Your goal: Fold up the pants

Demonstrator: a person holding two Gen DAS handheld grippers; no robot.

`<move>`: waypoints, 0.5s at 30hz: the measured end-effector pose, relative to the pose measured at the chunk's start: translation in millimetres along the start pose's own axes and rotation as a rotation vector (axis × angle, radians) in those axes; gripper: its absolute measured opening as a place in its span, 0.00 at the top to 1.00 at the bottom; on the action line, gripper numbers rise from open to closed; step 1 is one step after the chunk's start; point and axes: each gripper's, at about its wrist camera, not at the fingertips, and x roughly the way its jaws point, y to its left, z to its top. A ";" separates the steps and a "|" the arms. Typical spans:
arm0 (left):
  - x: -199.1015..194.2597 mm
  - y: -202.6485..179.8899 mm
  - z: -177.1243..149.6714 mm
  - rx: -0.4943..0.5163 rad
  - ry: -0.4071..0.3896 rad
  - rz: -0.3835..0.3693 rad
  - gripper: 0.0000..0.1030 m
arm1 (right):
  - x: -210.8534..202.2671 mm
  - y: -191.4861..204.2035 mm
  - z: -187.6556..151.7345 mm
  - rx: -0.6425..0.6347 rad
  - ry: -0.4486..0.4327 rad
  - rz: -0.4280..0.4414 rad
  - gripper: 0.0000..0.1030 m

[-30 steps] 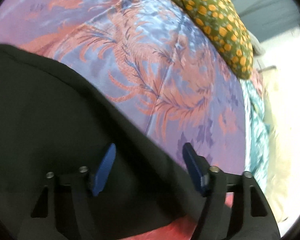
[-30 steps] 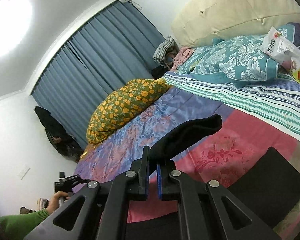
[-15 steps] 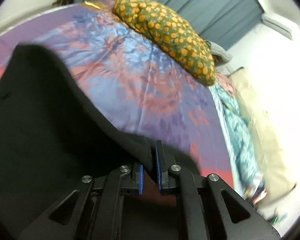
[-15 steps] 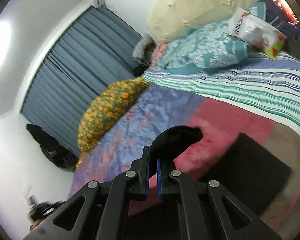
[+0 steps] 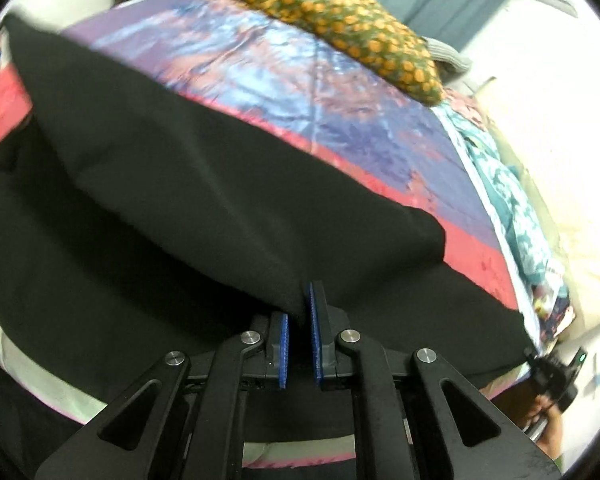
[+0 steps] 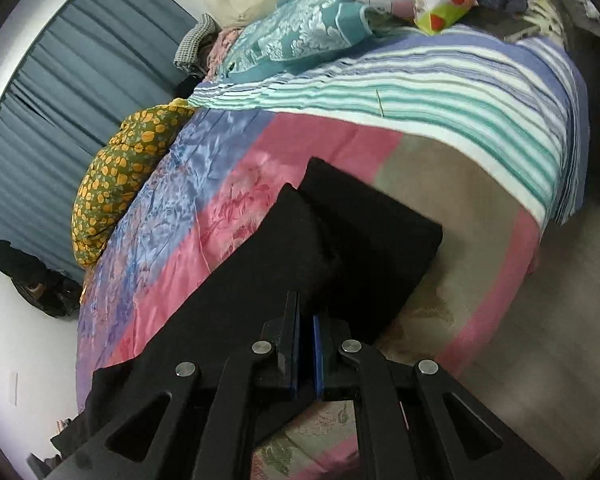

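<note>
Black pants (image 5: 204, 184) lie on a patterned bed quilt (image 5: 300, 80). My left gripper (image 5: 299, 312) is shut on an edge of the pants and holds a raised fold over the flat layer beneath. In the right wrist view the pants (image 6: 300, 264) stretch from lower left to a squared end at the middle. My right gripper (image 6: 307, 328) is shut on the pants' cloth, lifted above the bed.
A yellow-dotted green pillow (image 6: 116, 184) lies at the far side by the blue curtain (image 6: 60, 92). A teal floral pillow (image 6: 300, 36) and a snack bag (image 6: 424, 0) sit by the headboard. A striped sheet (image 6: 440, 92) covers the bed's right part.
My left gripper went from open over the pants to shut on their edge and lifted it. My right gripper, still shut on cloth, swung the fold down toward the bed.
</note>
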 end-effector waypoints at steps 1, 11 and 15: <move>0.2 -3.3 -0.1 0.011 -0.006 0.005 0.92 | -2.1 0.0 0.5 -0.005 -0.008 -0.005 0.94; 19.5 -24.0 -32.5 0.097 0.076 0.036 0.92 | -1.6 -17.9 7.2 0.007 -0.028 -0.144 0.94; 20.4 -25.5 -38.9 0.102 0.088 0.045 0.92 | -6.6 -25.4 8.8 0.023 -0.044 -0.152 0.94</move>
